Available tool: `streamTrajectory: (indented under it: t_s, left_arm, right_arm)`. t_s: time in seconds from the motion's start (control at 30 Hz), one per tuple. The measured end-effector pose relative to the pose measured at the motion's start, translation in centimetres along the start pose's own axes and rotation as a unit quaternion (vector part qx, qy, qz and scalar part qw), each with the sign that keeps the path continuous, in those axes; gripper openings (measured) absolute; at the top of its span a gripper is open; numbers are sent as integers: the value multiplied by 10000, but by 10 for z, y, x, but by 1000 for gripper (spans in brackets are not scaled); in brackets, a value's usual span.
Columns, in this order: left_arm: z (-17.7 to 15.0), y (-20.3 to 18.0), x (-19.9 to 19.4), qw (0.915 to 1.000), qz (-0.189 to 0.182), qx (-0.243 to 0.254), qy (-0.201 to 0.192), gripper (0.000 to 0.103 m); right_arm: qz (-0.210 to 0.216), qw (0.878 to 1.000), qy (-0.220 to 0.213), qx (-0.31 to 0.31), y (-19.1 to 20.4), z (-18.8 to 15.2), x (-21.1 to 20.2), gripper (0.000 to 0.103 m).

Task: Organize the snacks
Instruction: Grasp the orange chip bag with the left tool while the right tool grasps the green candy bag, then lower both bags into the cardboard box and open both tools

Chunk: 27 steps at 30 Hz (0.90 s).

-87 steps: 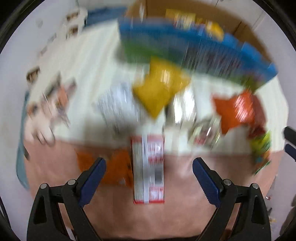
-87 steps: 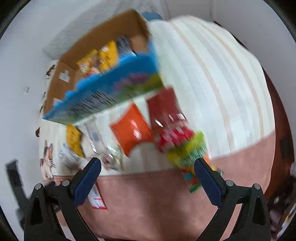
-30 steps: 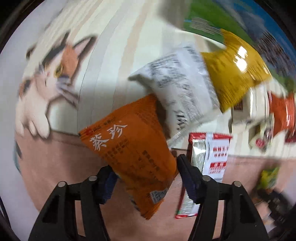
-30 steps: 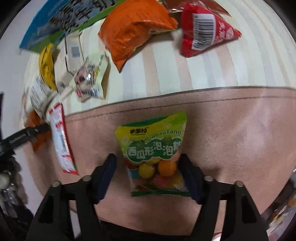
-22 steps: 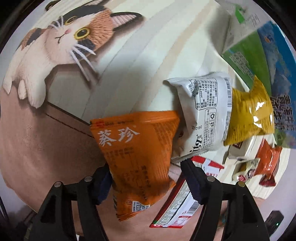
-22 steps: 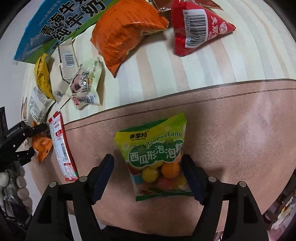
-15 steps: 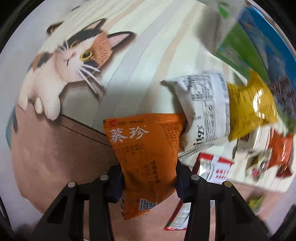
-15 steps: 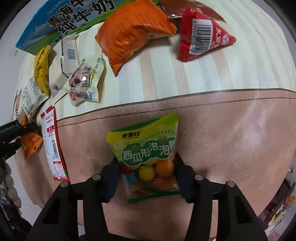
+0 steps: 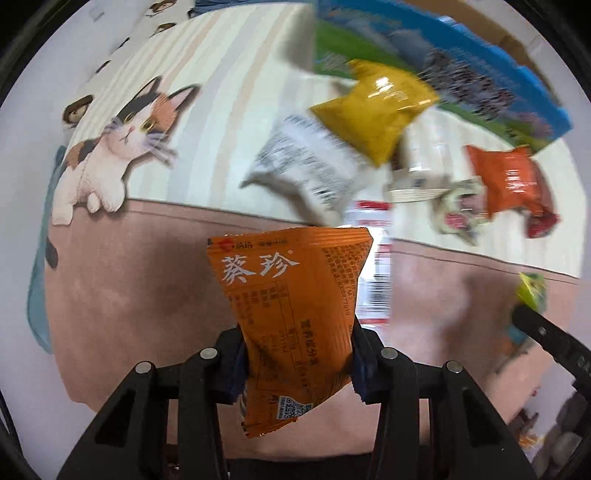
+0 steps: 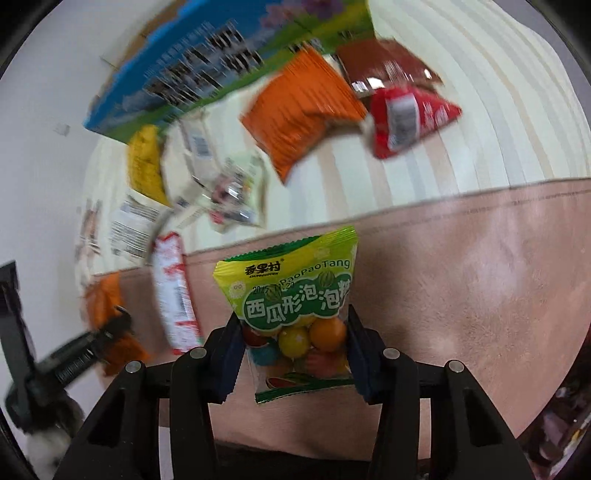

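Observation:
My left gripper [image 9: 295,365] is shut on an orange snack packet [image 9: 291,295] and holds it above the pink edge of the mat. My right gripper [image 10: 293,354] is shut on a green bubble-gum packet [image 10: 295,295] with coloured balls inside, also lifted. Loose snacks lie on the striped mat: a white packet [image 9: 303,170], a yellow packet [image 9: 376,107], an orange bag [image 9: 509,177], a red-and-white strip packet [image 10: 173,291] and a red packet [image 10: 410,118]. A blue-and-green carton [image 9: 443,74] stands at the far side.
A mat with a cat picture [image 9: 122,147] covers the surface, with a pink border [image 10: 461,277] nearest me. A brown cardboard box [image 9: 495,26] shows behind the carton. The left gripper with its orange packet shows at the left of the right wrist view [image 10: 99,339].
Both grippers have closed on their packets and lifted them off the mat. The views have pulled back and swung toward the carton.

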<state>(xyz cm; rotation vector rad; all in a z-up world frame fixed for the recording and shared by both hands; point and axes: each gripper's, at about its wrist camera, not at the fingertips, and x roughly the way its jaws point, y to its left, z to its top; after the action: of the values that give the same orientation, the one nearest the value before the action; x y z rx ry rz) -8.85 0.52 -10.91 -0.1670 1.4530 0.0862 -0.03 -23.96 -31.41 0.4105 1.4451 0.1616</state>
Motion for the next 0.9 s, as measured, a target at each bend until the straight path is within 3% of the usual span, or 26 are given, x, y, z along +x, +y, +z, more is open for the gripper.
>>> streamTrajectory:
  t_s: [0.17, 0.23, 0.27, 0.4, 0.43, 0.47, 0.67, 0.9]
  left_arm:
    - [23, -44, -58, 9978, -484, 272, -367, 41]
    - [83, -15, -65, 9957, -700, 323, -505, 41]
    - [97, -7, -71, 9946, -773, 373, -579, 41]
    - [186, -24, -87, 9899, -866, 674, -895, 41]
    - [226, -29, -72, 9895, -843, 711, -933, 41]
    - [243, -33, -73, 9891, -828, 757, -952, 41]
    - [334, -39, -63, 9918, -721, 807, -677, 41]
    - [409, -34, -6, 9945, -826, 621, 171, 41]
  right_arm:
    - [461, 9986, -267, 6, 22, 32, -35, 52]
    - [668, 9967, -456, -10, 31, 52, -58, 52]
    - [733, 9960, -513, -10, 29, 59, -68, 52]
    - [913, 9916, -901, -162, 49, 110, -106, 52]
    - [900, 9908, -984, -230, 55, 122, -111, 52]
    - [904, 9902, -1034, -264, 66, 135, -108, 52]
    - [959, 9893, -1064, -260, 88, 208, -105, 52]
    - [852, 9940, -671, -171, 104, 264, -57, 52]
